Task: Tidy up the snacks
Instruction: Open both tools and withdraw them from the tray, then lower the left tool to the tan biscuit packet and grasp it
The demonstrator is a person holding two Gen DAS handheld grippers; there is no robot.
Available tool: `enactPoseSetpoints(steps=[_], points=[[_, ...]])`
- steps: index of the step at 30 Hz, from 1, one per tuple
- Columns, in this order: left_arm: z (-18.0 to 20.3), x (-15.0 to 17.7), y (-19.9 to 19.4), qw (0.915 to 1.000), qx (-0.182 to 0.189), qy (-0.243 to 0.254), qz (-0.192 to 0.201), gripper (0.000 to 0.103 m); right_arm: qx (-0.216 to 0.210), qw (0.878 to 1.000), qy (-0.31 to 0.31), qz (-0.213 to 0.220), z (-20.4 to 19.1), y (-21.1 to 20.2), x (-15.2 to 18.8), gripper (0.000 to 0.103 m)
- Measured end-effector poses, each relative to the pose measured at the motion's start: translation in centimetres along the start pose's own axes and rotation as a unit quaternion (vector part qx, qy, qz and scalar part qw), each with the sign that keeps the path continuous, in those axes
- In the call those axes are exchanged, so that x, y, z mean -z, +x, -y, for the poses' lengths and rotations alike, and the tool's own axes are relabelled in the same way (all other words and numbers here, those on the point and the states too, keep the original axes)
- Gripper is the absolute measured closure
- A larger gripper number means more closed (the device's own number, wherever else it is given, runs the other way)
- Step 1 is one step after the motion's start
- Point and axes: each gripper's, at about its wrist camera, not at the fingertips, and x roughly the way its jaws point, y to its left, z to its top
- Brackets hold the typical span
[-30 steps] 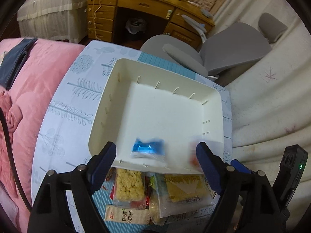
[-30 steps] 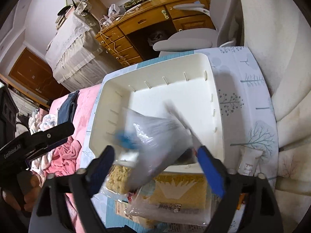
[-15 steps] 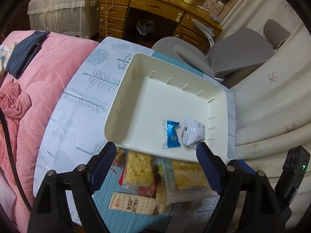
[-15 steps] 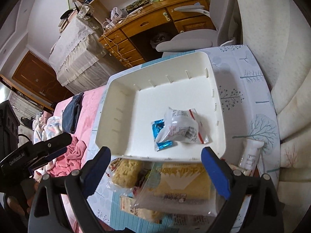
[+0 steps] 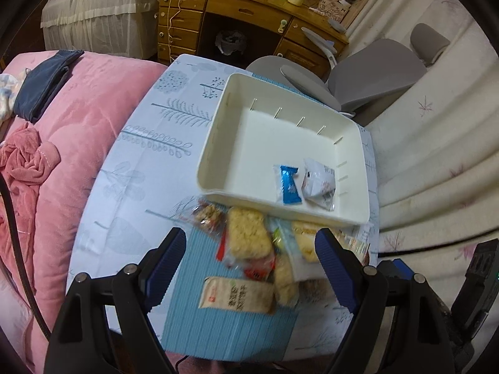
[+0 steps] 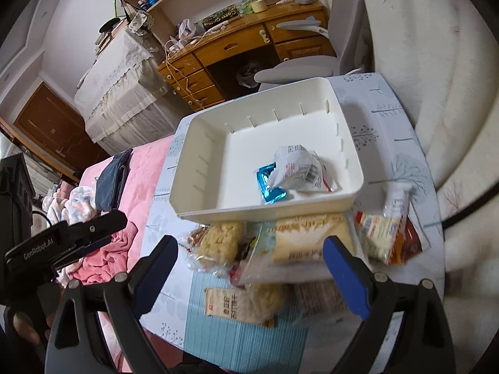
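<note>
In the lower middle of both views, the loose snack packets [image 5: 249, 249] lie on the worktop [image 5: 149, 168] between the wide, empty fingers of the left tool [image 5: 249, 249] and the right tool [image 6: 249, 255]. Above them the white tray [image 5: 215, 155] holds a blue packet [image 5: 288, 184] beside a white packet [image 5: 318, 184].

Both wrist views look steeply down from the near edge, close above the snack pile [image 5: 249, 258], sharing the white bin [image 5: 218, 143] [image 6: 193, 162] and far wooden desk [image 5: 249, 9] [image 6: 237, 40].
</note>
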Motion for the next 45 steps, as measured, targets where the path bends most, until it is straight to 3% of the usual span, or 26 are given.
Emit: enactPoseSetpoints(steps=[14, 21, 27, 34, 39, 45], points=[[-3.8, 6.0, -3.5, 0.9981, 0.005, 0.059, 0.012, 0.019, 0.059, 0.997, 0.033, 0.043, -3.1, -3.1, 8.7, 0.008], [-4.2, 8.8, -3.4, 0.9953, -0.001, 0.097, 0.005, 0.019, 0.121, 0.990, 0.050, 0.058, -2.7, -3.2, 13.0, 0.008], [-3.9, 10.6, -2.7, 0.9921, -0.017, 0.124, -0.008, 0.019, 0.167, 0.983, 0.018, 0.074, -2.2, -2.9, 15.9, 0.008], [-3.1, 12.0, -0.8, 0.9904, -0.038, 0.125, -0.046, 0.019, 0.186, 0.981, -0.009, 0.053, -0.1, -1.5, 16.2, 0.008], [-2.0, 12.6, 1.3, 0.9893, -0.056, 0.114, -0.071, 0.019, 0.200, 0.976, -0.069, 0.040, 0.8, -0.6, 15.2, 0.008], [-0.4, 12.7, 4.1, 0.9876, -0.074, 0.086, -0.108, 0.019, 0.187, 0.974, -0.128, 0.023, 2.0, 0.2, 12.9, 0.008]])
